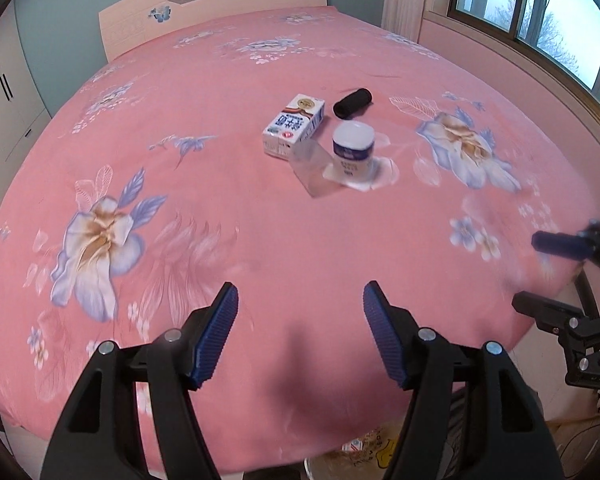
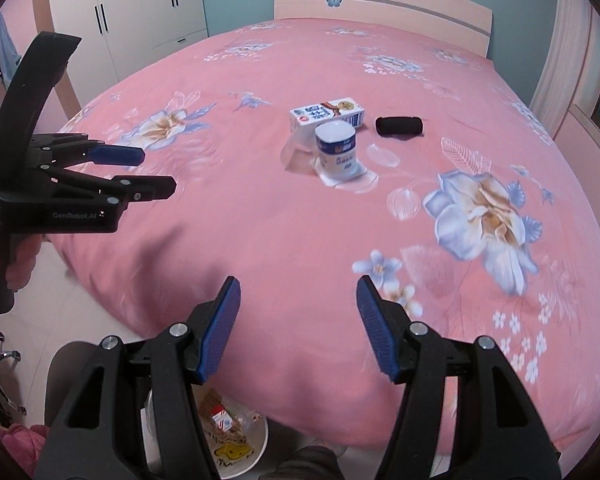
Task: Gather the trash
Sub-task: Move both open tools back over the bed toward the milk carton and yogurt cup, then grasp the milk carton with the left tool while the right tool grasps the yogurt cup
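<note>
one white-and-blue milk carton (image 1: 294, 126) lies flat beside a white cup (image 1: 353, 151).

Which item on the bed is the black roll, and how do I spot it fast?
Start at the pink floral bed and find the small cluster of items near its middle. The black roll lies on its side at the cluster's far edge, toward the headboard, just beside the milk carton. It is the only dark thing there; the carton and the upright cup are white.
</note>
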Action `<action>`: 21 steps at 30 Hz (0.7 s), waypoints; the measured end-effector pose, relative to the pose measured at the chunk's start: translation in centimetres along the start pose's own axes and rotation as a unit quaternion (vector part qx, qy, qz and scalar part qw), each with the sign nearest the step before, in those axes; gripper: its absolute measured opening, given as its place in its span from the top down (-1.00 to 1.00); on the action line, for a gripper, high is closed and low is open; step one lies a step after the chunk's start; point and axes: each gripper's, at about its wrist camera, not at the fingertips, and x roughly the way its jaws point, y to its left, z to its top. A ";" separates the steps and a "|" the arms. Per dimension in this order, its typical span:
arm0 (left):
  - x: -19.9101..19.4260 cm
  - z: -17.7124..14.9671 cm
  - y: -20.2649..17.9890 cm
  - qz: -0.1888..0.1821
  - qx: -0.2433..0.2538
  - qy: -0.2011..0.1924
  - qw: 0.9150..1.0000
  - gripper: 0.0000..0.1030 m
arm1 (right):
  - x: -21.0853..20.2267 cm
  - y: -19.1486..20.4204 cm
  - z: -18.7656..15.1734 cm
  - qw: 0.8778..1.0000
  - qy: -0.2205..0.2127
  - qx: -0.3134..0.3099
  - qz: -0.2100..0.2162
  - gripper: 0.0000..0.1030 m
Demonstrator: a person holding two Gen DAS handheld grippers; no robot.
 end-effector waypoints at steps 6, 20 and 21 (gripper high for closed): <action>2.6 3.4 0.8 -0.003 -0.002 -0.001 1.000 -0.31 | 3.1 -1.7 2.9 1.000 -0.005 -0.001 0.002 -0.19; 11.3 12.3 2.0 0.009 0.036 0.023 0.999 -0.34 | 11.1 -3.8 8.9 0.999 -0.020 -0.027 0.016 -0.19; 11.8 12.7 2.0 0.008 0.038 0.024 0.999 -0.35 | 11.8 -3.9 9.2 0.999 -0.019 -0.029 0.019 -0.19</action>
